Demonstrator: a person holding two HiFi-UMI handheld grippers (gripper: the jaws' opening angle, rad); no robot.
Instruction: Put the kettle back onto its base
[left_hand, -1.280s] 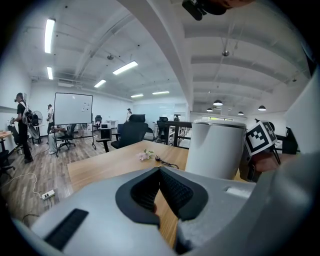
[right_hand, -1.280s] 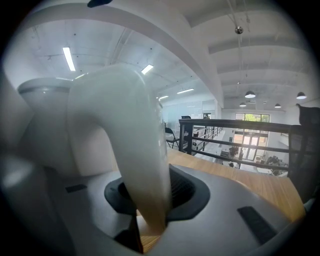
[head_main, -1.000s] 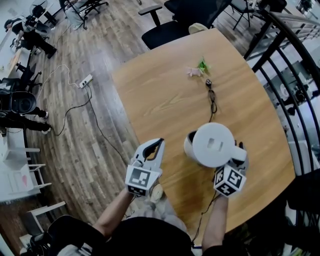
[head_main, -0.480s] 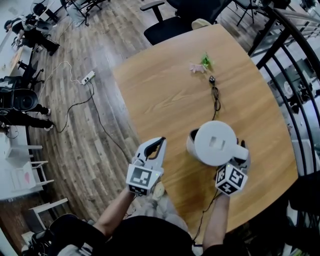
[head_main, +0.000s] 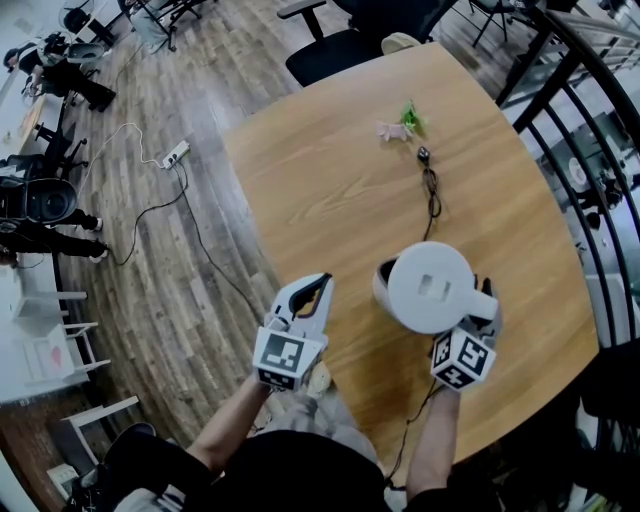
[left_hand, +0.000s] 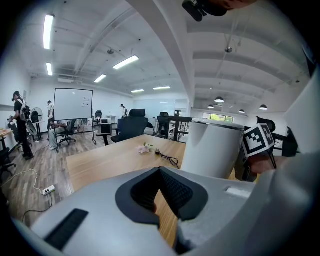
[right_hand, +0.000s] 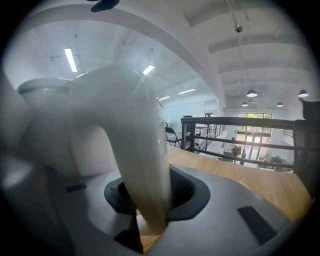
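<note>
Head cam steep down; L tool (head_main: 312, 295), R tool (head_main: 480, 320) cams low, fwd; all share kettle (head_main: 428, 288), table (head_main: 330, 190).

framing: we see the desk (head_main: 330, 200) and its flower sprig (head_main: 400, 125) sit slightly higher.
kettle (head_main: 430, 288): we see it a touch further right.
left claw (head_main: 322, 283): likewise.
</note>
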